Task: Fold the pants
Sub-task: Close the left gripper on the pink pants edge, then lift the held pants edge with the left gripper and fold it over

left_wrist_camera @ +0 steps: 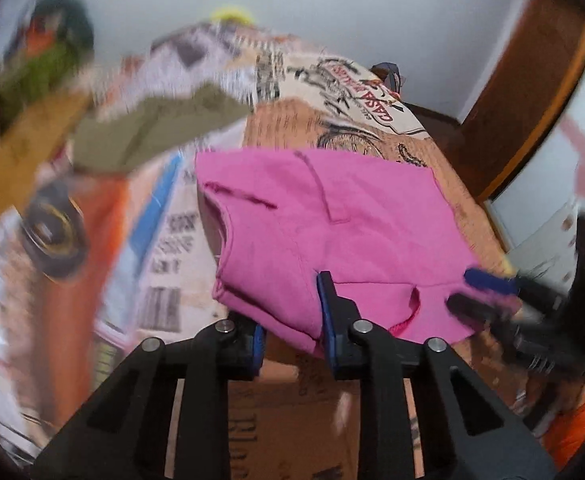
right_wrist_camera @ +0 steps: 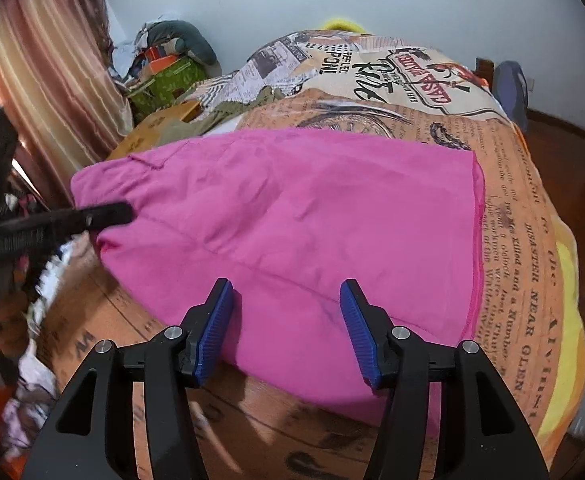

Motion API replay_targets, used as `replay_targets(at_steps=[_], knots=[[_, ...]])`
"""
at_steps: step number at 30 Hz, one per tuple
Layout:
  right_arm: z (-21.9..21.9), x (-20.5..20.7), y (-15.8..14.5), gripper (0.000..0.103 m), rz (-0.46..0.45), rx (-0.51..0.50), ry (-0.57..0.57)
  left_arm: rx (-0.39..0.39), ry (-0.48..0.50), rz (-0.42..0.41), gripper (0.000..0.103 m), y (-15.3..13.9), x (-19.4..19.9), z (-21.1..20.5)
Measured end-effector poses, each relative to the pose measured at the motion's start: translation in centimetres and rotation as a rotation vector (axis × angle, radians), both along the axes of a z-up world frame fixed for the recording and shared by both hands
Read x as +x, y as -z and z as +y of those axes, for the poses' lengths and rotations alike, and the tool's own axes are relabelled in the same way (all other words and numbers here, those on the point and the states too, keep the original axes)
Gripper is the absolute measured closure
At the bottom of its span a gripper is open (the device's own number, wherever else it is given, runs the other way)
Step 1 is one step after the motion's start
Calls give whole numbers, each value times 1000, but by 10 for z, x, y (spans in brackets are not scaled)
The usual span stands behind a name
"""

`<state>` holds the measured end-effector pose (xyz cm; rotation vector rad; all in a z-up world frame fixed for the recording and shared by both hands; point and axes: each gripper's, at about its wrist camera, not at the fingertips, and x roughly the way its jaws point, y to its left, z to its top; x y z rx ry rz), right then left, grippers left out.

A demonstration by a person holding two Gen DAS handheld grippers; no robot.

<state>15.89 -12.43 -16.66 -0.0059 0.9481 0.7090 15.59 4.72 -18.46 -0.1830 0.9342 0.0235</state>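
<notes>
1. Bright pink cotton pants [right_wrist_camera: 292,216] lie spread across a bed, on a bedspread printed like old newspaper in orange, cream and black [right_wrist_camera: 512,208].
2. In the left wrist view the pink pants [left_wrist_camera: 332,220] look bunched, with a near corner raised off the printed bedspread [left_wrist_camera: 372,132].
3. The left gripper [left_wrist_camera: 292,320], black with blue ribbed pads, has pink cloth lying between its two fingers; the right finger [left_wrist_camera: 328,300] rests against the fabric. The fingers stand fairly narrow, but whether they truly pinch the cloth cannot be told.
4. The right gripper [right_wrist_camera: 286,320], of the same make, sits over the near edge of the pants with its fingers wide apart and nothing between them but the cloth below.
5. In the right wrist view the left gripper's dark tip [right_wrist_camera: 104,216] touches the left edge of the pants.
6. An olive green garment [right_wrist_camera: 236,110] lies farther up the bed, apart from the pants.
7. A pinkish-brown curtain [right_wrist_camera: 44,68] hangs at the left, before a pale wall [right_wrist_camera: 252,4].
</notes>
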Motion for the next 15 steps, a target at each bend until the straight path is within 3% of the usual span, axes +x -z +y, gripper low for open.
replay_targets(at_steps=[5, 13, 15], knots=[[28, 12, -14, 51, -39, 16, -24, 79, 17, -21, 81, -5, -21, -8], [83, 16, 6, 50, 10, -104, -184, 65, -38, -57, 82, -15, -41, 8], [87, 8, 7, 49, -15, -126, -214, 42, -23, -84, 83, -24, -43, 10]])
